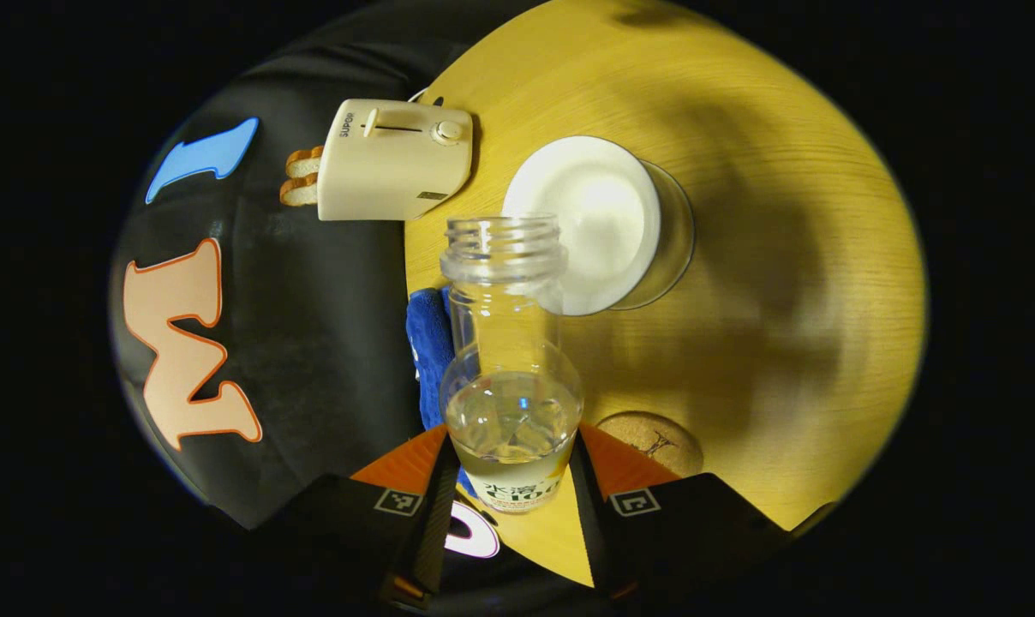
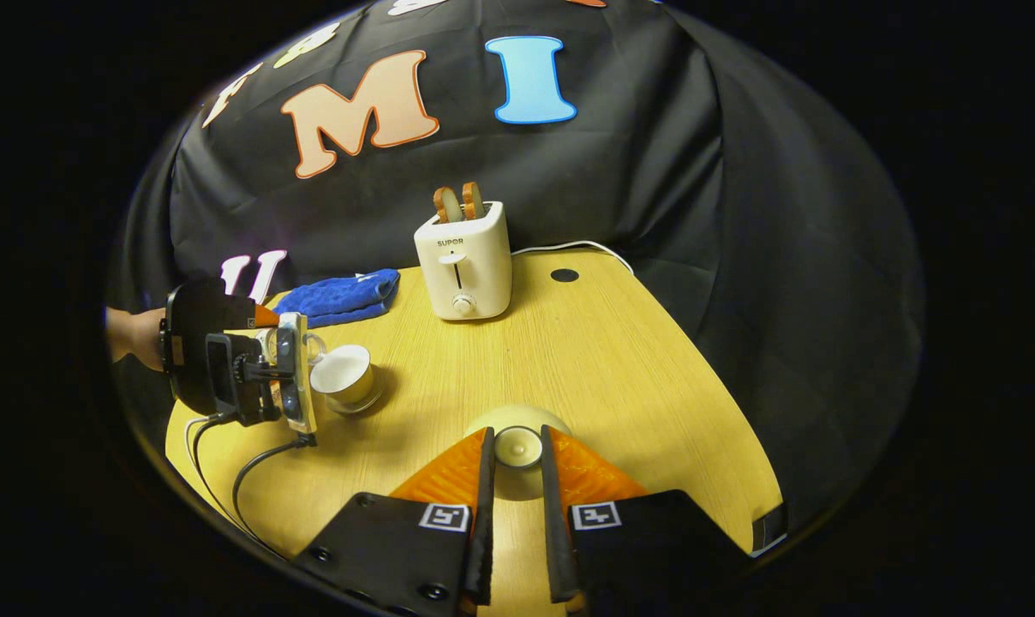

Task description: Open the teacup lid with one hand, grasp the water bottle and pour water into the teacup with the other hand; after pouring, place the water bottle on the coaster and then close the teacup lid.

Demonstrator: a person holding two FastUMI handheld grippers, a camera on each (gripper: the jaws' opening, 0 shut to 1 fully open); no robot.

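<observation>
Left gripper view: left gripper clamps clear ribbed bottle; right gripper grips round lid knob.

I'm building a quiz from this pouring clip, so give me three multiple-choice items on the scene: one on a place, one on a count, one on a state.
1. Where does the blue cloth lie?
A. beside the toaster
B. under the teacup
C. on the coaster

2. How many bread slices stand in the toaster?
A. one
B. two
C. four

3. The water bottle is:
A. capped
B. lying flat
C. uncapped, held

Key: 1 A, the cloth sits left of the toaster; 2 B, two tops show; 3 C, the left gripper clamps it, its neck open.
</observation>
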